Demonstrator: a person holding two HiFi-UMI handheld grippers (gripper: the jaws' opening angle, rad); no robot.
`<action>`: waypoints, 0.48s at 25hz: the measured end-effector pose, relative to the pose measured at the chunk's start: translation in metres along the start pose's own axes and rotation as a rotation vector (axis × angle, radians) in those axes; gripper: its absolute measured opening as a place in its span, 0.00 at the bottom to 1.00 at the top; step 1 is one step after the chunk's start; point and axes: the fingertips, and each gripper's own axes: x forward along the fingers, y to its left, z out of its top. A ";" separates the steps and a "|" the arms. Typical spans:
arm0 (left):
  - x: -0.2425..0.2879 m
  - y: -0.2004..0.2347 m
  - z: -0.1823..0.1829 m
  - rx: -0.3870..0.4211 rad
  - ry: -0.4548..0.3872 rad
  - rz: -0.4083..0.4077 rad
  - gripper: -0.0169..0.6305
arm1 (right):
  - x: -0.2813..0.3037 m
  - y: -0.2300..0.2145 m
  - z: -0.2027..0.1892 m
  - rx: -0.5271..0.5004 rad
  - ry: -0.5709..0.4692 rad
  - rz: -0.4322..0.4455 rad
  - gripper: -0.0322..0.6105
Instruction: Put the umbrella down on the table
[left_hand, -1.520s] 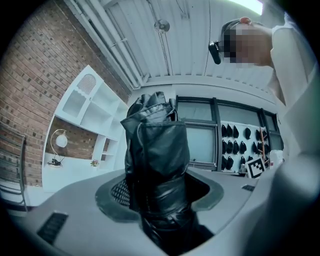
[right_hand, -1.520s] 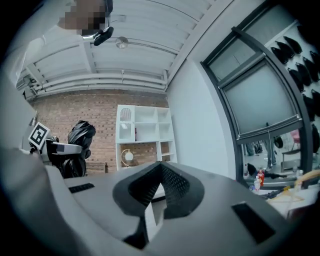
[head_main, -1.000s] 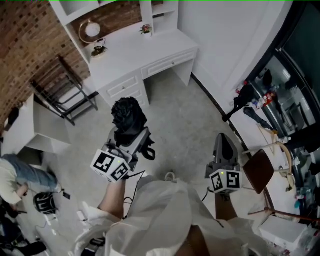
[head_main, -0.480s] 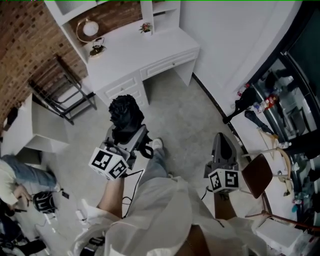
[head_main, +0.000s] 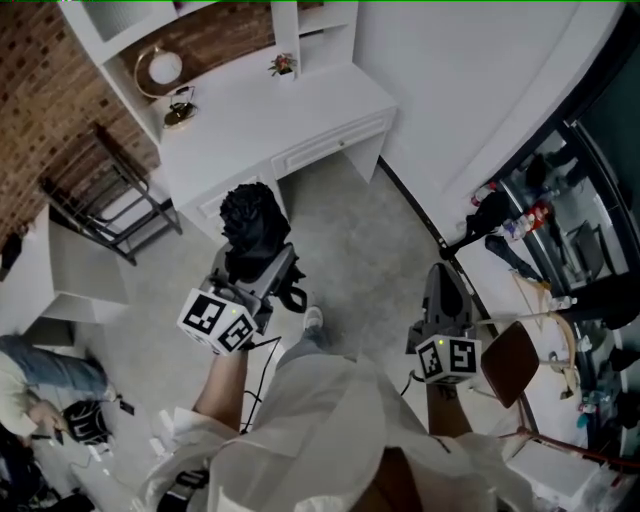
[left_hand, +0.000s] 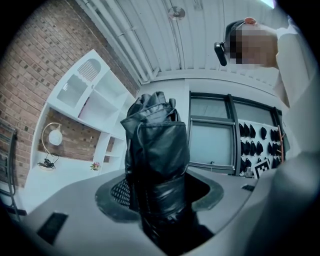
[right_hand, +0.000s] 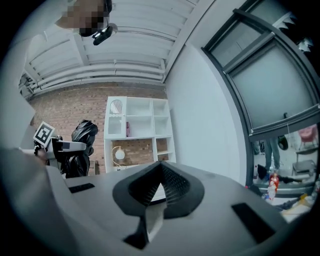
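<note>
A folded black umbrella (head_main: 252, 225) stands up between the jaws of my left gripper (head_main: 266, 272), which is shut on its lower part. In the left gripper view the umbrella (left_hand: 157, 150) fills the gap of the left gripper (left_hand: 159, 195) and rises in front of the camera. The white desk (head_main: 270, 105) stands ahead by the brick wall, some way beyond the umbrella. My right gripper (head_main: 447, 287) is held level at the right, shut and empty; its tips meet in the right gripper view (right_hand: 160, 172), where the umbrella (right_hand: 82, 132) shows at the left.
A round lamp (head_main: 160, 68) and a small plant (head_main: 283, 64) stand on the desk. A black chair (head_main: 95, 195) and a low white unit (head_main: 85, 265) are left of it. A brown chair (head_main: 510, 360) and cluttered shelves (head_main: 560, 230) lie at the right. A person (head_main: 40, 375) sits at the lower left.
The floor and the furniture have slid through the view as the person walks, a foot stepping forward. Both grippers keep their pose, and the umbrella stays in the left one.
</note>
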 end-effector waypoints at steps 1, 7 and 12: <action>0.007 0.008 0.002 -0.002 0.001 -0.005 0.44 | 0.011 0.002 0.002 -0.006 -0.003 0.003 0.08; 0.042 0.058 0.012 -0.015 -0.001 -0.017 0.44 | 0.076 0.016 0.011 -0.024 -0.007 0.016 0.08; 0.063 0.095 0.014 -0.030 0.006 -0.024 0.44 | 0.117 0.025 0.009 -0.027 0.004 0.011 0.08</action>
